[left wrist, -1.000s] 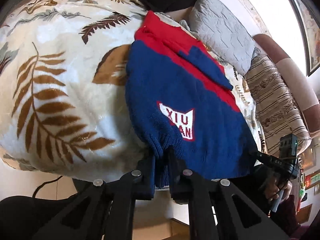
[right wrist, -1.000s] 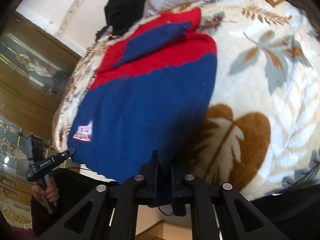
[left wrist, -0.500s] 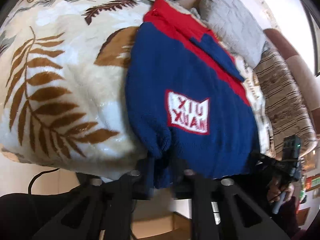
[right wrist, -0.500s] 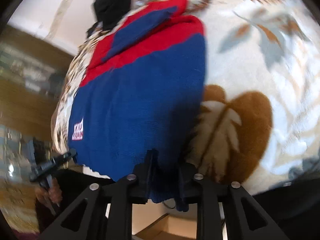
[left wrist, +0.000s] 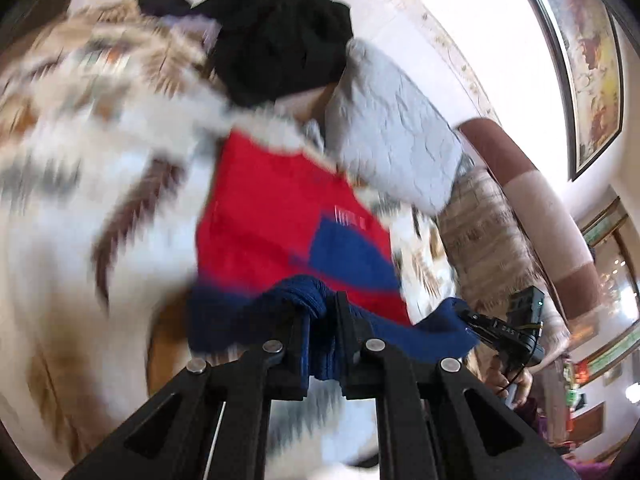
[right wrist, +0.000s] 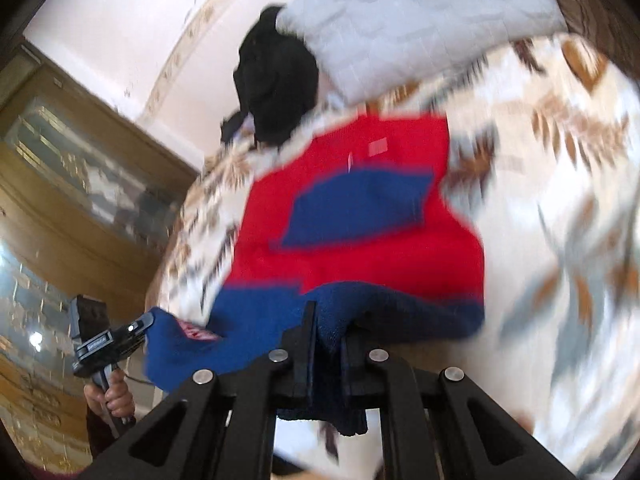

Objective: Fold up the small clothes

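Observation:
A red and blue knitted sweater (left wrist: 272, 208) (right wrist: 360, 256) lies on a leaf-patterned blanket (left wrist: 80, 160) (right wrist: 560, 200). Its blue lower half is lifted and doubled back over the red top part. My left gripper (left wrist: 322, 308) is shut on a bunched corner of the blue hem. My right gripper (right wrist: 328, 320) has its jaws closing on the other hem corner, with fabric pressed between the pads. Each gripper shows in the other's view, at the hem's far end: right gripper (left wrist: 464, 316), left gripper (right wrist: 146, 320). The white lettered patch (right wrist: 196, 332) is folded near the left gripper.
A grey quilted pillow (left wrist: 392, 132) (right wrist: 400, 20) and a black garment (left wrist: 276, 40) (right wrist: 276, 80) lie at the far end of the blanket. A striped sofa arm (left wrist: 540, 208) is at the right in the left wrist view. A wooden cabinet (right wrist: 80, 180) stands beyond the blanket's left edge.
Both grippers have risen and moved forward over the sweater with the blue hem held. The blue body, flat before, is now doubled over toward the red top.

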Action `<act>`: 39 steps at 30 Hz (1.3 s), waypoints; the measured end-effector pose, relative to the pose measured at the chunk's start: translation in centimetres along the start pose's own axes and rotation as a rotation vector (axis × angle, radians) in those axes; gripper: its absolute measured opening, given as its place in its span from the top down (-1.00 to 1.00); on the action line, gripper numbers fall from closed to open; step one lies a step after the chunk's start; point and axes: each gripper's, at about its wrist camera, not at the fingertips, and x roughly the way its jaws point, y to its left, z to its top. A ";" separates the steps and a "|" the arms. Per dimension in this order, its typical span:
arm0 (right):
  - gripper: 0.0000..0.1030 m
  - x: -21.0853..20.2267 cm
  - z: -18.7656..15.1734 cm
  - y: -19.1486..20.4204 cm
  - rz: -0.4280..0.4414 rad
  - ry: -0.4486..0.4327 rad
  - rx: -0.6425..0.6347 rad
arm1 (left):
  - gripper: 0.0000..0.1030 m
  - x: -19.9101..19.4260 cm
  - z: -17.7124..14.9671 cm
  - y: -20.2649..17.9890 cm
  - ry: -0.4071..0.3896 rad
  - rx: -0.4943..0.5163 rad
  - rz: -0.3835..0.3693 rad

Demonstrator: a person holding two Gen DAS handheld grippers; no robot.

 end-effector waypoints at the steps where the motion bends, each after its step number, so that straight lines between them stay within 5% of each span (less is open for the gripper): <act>1: 0.80 0.4 2.0 -0.1 -0.005 -0.028 0.000 | 0.79 1.1 1.8 0.0 -0.004 0.004 0.003; 6: 0.80 4.5 10.9 -2.2 -0.018 -0.116 0.083 | 0.79 8.5 11.7 2.0 -0.002 0.000 0.050; 12: 0.80 14.8 17.6 -8.0 -0.007 -0.106 0.242 | 0.79 19.7 14.9 8.2 0.082 -0.064 0.208; 16: 0.73 19.5 18.0 -12.9 0.081 -0.043 0.422 | 0.76 21.0 14.8 11.2 0.057 -0.182 0.107; 19: 0.68 18.8 17.6 -14.8 0.202 -0.059 0.498 | 0.67 19.3 15.1 12.0 -0.011 -0.224 0.027; 22: 0.14 15.8 17.3 -14.6 0.191 -0.138 0.463 | 0.20 16.1 14.9 11.5 -0.136 -0.235 0.003; 23: -0.48 14.9 17.2 -14.4 0.188 -0.154 0.457 | 0.10 14.9 14.5 11.1 -0.175 -0.235 0.006; 24: -0.60 13.6 16.9 -14.0 0.159 -0.190 0.446 | 0.09 13.7 13.9 10.4 -0.197 -0.222 0.029; 26: -0.53 11.7 16.4 -12.2 0.088 -0.227 0.359 | 0.09 12.8 12.9 8.9 -0.178 -0.181 0.093; 28: -0.06 11.6 16.0 -9.2 0.023 -0.153 0.205 | 0.09 13.1 11.6 7.6 -0.100 -0.151 0.168; 29: 0.39 12.0 16.0 -8.2 -0.002 -0.129 0.153 | 0.09 13.6 10.9 7.1 -0.055 -0.146 0.205; 33: 0.43 15.6 14.5 -3.7 -0.121 0.001 -0.044 | 0.09 15.0 8.4 6.5 0.037 -0.142 0.310; 39: 0.45 18.4 14.2 -4.0 -0.226 0.023 -0.034 | 0.02 15.5 5.5 5.6 0.068 -0.067 0.393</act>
